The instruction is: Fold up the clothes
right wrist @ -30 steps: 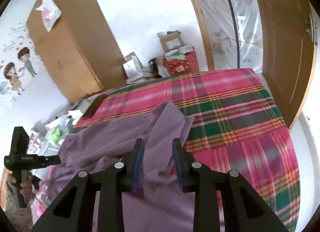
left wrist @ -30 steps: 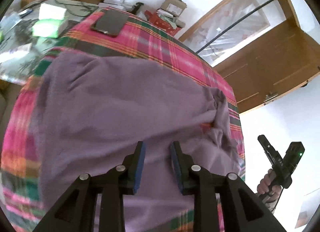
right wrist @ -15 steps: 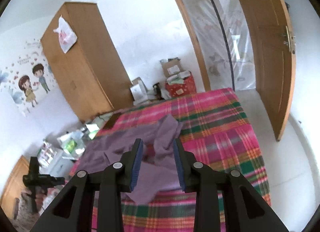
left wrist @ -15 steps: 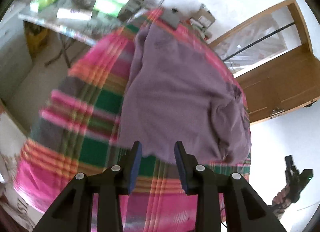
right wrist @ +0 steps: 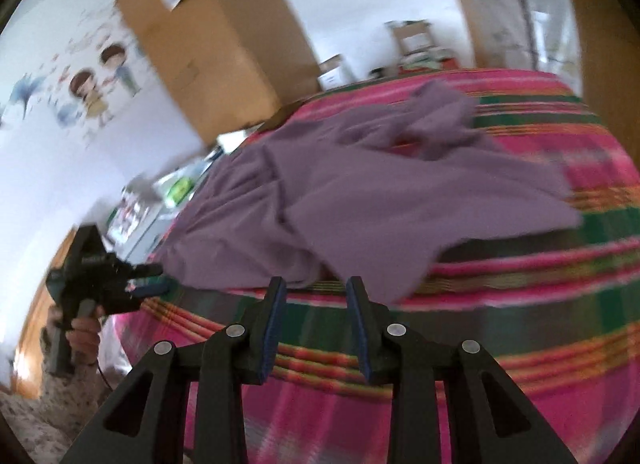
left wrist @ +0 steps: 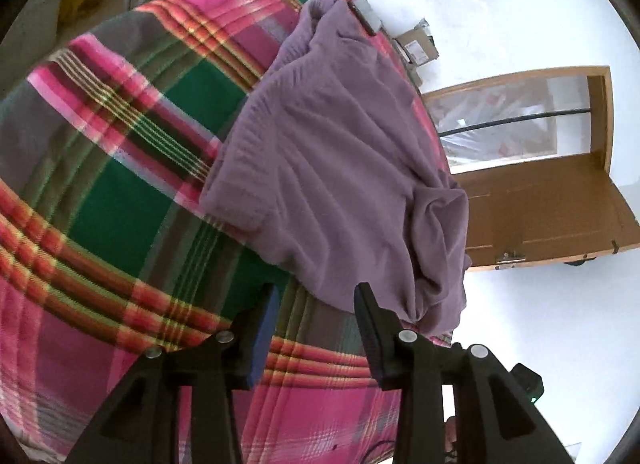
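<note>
**Bedroom lot: one purple garment, unfolded, on a plaid bedspread**

Bedroom, white walls, with a wooden wardrobe (right wrist: 208,36) at the far left and a wooden door (left wrist: 540,208) at the right, standing open.

Item 1. Plaid bedspread (left wrist: 120,200), pink, green and orange. It covers the bed and serves as the folding surface. A broad bare stretch lies to the left of and nearer than the garment.

Item 2. Purple garment (left wrist: 340,160), soft knit, spread across the bedspread but not flat. Its right side is bunched into a rumpled heap by the bed's right edge; the near hem runs slanted, with one ribbed corner at the left. In the blurred right wrist view (right wrist: 360,192) a near flap lies turned over the body. Nothing is folded yet.

Item 3. Left gripper (left wrist: 316,304), hovering just short of the near hem, jaws opening, only bedspread between them. Seen from the right wrist (right wrist: 150,284), it sits at the garment's near left corner.

Item 4. Right gripper (right wrist: 314,296), jaws partly apart, nothing in them, near the hem's middle.

Handling note, by judgement: the step is a two-point pickup of the near hem. Take the corners well apart, pinch a single layer, and draw the cloth taut and flat first. The right-hand heap needs spreading, or creases will be folded in.
</note>
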